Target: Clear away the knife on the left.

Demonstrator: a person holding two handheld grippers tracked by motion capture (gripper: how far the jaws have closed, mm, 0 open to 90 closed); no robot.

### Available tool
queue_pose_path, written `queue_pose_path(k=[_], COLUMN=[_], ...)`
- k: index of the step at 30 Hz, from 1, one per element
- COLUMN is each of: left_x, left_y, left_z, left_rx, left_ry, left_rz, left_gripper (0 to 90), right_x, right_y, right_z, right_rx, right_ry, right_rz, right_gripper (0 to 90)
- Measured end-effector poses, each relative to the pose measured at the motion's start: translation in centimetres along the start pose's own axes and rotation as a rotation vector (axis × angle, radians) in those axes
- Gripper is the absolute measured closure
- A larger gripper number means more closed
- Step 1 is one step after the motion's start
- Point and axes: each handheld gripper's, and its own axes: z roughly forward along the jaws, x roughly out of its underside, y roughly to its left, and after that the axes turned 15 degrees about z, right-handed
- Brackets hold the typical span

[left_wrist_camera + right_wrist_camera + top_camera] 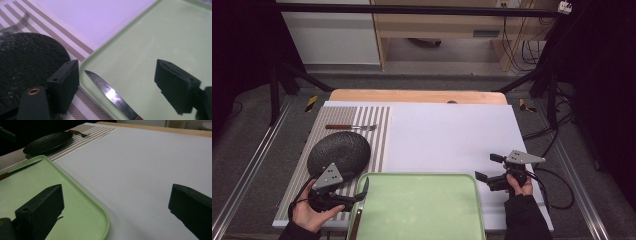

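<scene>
The knife now lies at the left edge of the green tray, so I judge that piece done, while the fork and the black plate wait on the striped mat. My left hand-held gripper hangs over the knife, jaws wide, nothing between them; my right hand-held gripper stands wide and empty beside the tray. The knife has a slim, shiny steel blade and a brown handle.

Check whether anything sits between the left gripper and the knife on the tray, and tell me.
Nothing visible does. The knife lies along the left edge of the green tray, directly in the gap between the wide-open jaws of the left gripper, which touch nothing. The black plate sits off to the side on the striped mat, clear of that line.
</scene>
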Motion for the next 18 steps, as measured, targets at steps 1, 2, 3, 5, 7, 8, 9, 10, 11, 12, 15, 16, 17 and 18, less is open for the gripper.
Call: queue_pose_path(k=[1, 2, 3, 5, 7, 8, 9, 10, 11, 12, 15, 16, 17, 18], left_x=[-0.1, -0.2, -0.2, -0.3, -0.4, -0.5, -0.6, -0.6, -0.7, -0.9, -1.1, -1.2, -1.3, -1.4], left_y=[0.5, 0.7, 0.7, 1.2, 1.6, 1.8, 2.0, 2.3, 2.5, 3.0, 3.4, 3.6, 3.8, 4.0], left_z=[-0.1, -0.1, -0.1, -0.1, -0.1, -0.1, -0.1, -0.1, -0.1, -0.2, -0.3, -0.4, -0.4, -0.4], left_rx=[-0.003, -0.007, -0.007, -0.016, -0.022, -0.024, -0.029, -0.036, -0.041, -0.045, -0.056, -0.06, -0.059, -0.061], left_ry=[-0.006, -0.007, -0.007, -0.012, -0.007, 0.0, 0.006, 0.014, 0.02, 0.027, 0.041, 0.048, 0.053, 0.058], left_rz=[0.003, 0.006, 0.006, 0.02, 0.04, 0.046, 0.052, 0.057, 0.063, 0.071, 0.085, 0.09, 0.096, 0.102], left_gripper=[14.0, 12.6, 11.0, 8.9, 6.4, 5.8, 5.2, 4.1, 3.2, 2.5, 1.2, 1.2, 0.9, 0.9], right_x=[0.0, 0.0, 0.0, 0.0, 0.0, 0.0, 0.0, 0.0, 0.0, 0.0, 0.0, 0.0, 0.0, 0.0], right_y=[0.0, 0.0, 0.0, 0.0, 0.0, 0.0, 0.0, 0.0, 0.0, 0.0, 0.0, 0.0, -0.1, -0.1], right_z=[0.0, 0.0, 0.0, 0.0, 0.0, 0.0, 0.0, 0.0, 0.0, 0.0, 0.0, 0.0, 0.0, 0.0], right_rx=[0.001, 0.002, 0.002, 0.003, 0.006, 0.006, 0.006, 0.006, 0.007, 0.009, 0.007, 0.007, 0.008, 0.01], right_ry=[-0.001, -0.001, -0.001, -0.001, -0.002, -0.002, -0.003, -0.005, -0.007, -0.007, -0.007, -0.007, -0.006, -0.007], right_rz=[0.0, 0.0, 0.002, 0.002, 0.003, 0.005, 0.004, 0.005, 0.007, 0.005, 0.007, 0.007, 0.007, 0.004], right_gripper=[0.4, 0.4, 0.4, 0.4, 0.4, 0.4, 0.4, 0.4, 0.4, 0.4, 0.4, 0.4, 0.4, 0.4])
